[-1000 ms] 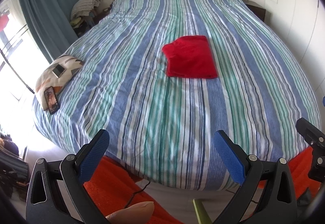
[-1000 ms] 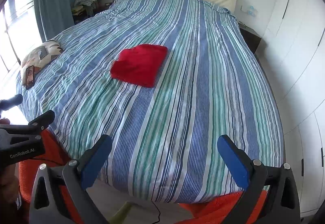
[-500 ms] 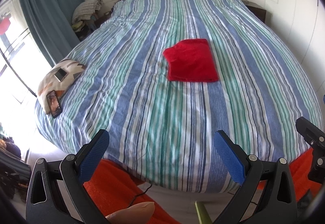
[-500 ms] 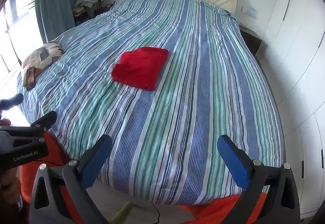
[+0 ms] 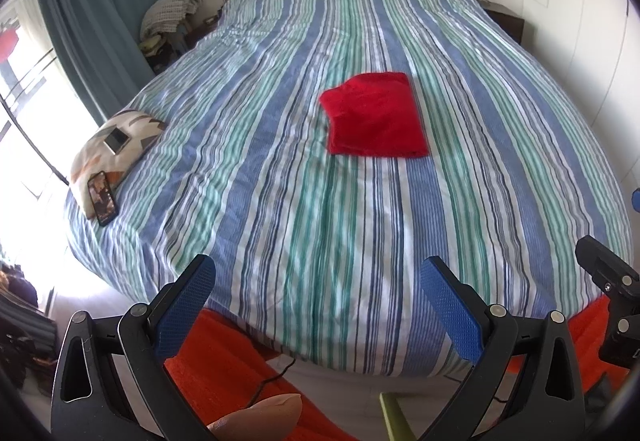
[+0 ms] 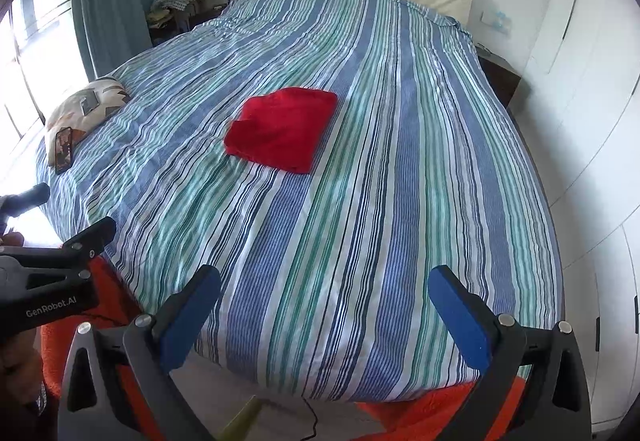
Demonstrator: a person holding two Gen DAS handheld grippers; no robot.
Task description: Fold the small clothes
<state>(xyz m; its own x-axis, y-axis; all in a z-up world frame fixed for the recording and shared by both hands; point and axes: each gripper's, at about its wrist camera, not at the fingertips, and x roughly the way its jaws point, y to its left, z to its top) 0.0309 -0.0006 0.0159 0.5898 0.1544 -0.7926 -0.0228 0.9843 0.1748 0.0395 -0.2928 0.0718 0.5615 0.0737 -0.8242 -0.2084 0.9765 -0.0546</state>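
A red garment (image 5: 376, 115) lies folded into a flat rectangle in the middle of the striped bed (image 5: 304, 209); it also shows in the right wrist view (image 6: 282, 129). My left gripper (image 5: 316, 301) is open and empty, held off the foot of the bed, far from the garment. My right gripper (image 6: 324, 315) is open and empty, also back past the bed's foot edge. The right gripper's body shows at the right edge of the left wrist view (image 5: 608, 281). The left gripper's body shows at the left edge of the right wrist view (image 6: 52, 273).
A patterned pillow (image 5: 116, 139) with a phone (image 5: 103, 198) on it lies at the bed's left edge. An orange rug (image 5: 224, 373) covers the floor at the bed's foot. Curtains (image 5: 96, 13) and a window are left; white wardrobes (image 6: 592, 113) are right.
Both grippers have drawn back and risen slightly from the bed, so the garment sits a little lower in view. Both stay open.
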